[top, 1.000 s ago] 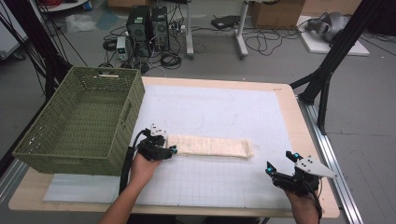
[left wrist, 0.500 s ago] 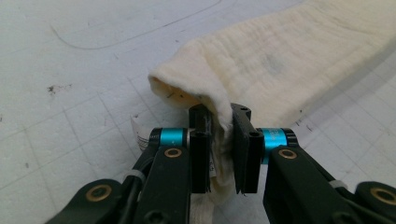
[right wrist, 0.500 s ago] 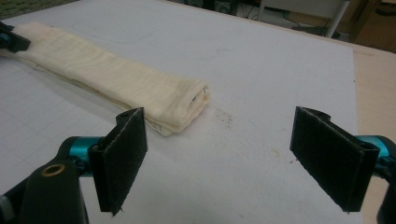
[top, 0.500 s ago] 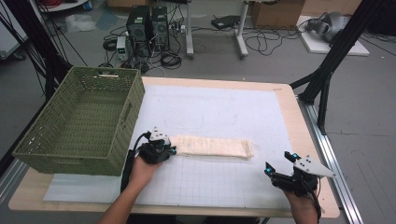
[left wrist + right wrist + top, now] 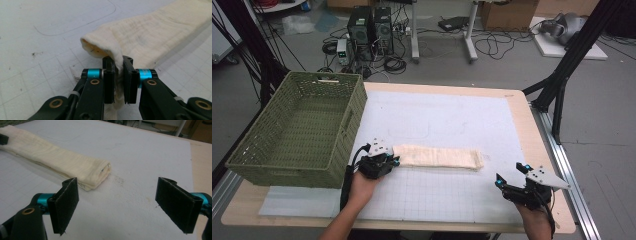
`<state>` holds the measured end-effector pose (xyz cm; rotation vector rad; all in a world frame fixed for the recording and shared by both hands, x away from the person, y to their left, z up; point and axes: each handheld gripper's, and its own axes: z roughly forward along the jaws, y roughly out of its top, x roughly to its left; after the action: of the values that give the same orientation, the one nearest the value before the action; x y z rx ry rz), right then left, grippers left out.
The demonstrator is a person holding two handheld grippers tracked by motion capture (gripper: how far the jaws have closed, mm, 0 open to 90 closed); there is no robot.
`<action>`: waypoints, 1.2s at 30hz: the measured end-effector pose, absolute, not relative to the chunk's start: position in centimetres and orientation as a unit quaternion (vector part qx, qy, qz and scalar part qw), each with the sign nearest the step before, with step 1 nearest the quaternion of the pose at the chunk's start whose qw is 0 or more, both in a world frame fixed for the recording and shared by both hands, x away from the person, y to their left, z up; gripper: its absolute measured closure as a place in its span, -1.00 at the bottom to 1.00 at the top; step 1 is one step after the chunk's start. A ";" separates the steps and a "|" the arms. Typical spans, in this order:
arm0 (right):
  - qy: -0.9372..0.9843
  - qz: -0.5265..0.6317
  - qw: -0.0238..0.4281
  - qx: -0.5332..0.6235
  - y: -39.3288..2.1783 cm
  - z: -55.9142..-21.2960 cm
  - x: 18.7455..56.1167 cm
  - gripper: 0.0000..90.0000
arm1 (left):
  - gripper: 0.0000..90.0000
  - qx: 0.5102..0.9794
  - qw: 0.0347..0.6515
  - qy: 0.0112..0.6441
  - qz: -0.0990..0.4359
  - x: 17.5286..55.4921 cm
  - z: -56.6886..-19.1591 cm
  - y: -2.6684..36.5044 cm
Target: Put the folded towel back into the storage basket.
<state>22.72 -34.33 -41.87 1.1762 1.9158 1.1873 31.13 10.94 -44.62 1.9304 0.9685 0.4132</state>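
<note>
Our left gripper [image 5: 117, 82] view shows its just-closed jaws pinching the soft folded cream cloth [image 5: 160, 37]; our right gripper [image 5: 125, 205] gapes wide, empty.

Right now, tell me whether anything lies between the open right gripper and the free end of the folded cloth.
Nothing visible does. The right gripper is open, and bare white mat lies between its fingers and the near end of the folded cream cloth. The left gripper is shut on the cloth's far end.
</note>
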 end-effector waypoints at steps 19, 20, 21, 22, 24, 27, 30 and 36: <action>0.722 0.474 0.264 0.430 -31.2 -41.1 25.2 -0.64 | 0.78 0.749 0.516 0.388 0.147 30.3 -43.7 12.4; 0.722 0.474 0.264 0.430 -31.2 -41.1 25.2 -0.64 | 0.78 0.749 0.516 0.388 0.147 30.3 -43.7 12.4; 0.723 0.473 0.264 0.428 -31.1 -41.0 25.4 -0.64 | 0.78 0.747 0.519 0.389 0.147 30.2 -43.7 12.3; 0.723 0.474 0.264 0.429 -31.0 -40.8 25.6 -0.63 | 0.78 0.747 0.519 0.388 0.147 30.2 -43.6 12.3; 0.726 0.475 0.262 0.423 -30.5 -40.7 26.4 -0.54 | 0.78 0.748 0.519 0.389 0.146 30.1 -43.6 12.4; 0.732 0.467 0.264 0.419 -29.8 -41.0 27.4 -0.41 | 0.78 0.748 0.518 0.389 0.145 30.1 -43.6 12.5; 0.722 0.470 0.264 0.434 -29.3 -41.7 27.8 -0.35 | 0.78 0.747 0.518 0.390 0.144 30.0 -43.6 12.5; 0.739 0.446 0.254 0.438 -29.0 -42.8 28.2 -0.31 | 0.77 0.747 0.518 0.391 0.146 29.9 -43.6 12.6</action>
<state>28.18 -28.99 -42.79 1.1889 2.0069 1.2110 29.89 12.59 -43.63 1.7917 0.9385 0.3507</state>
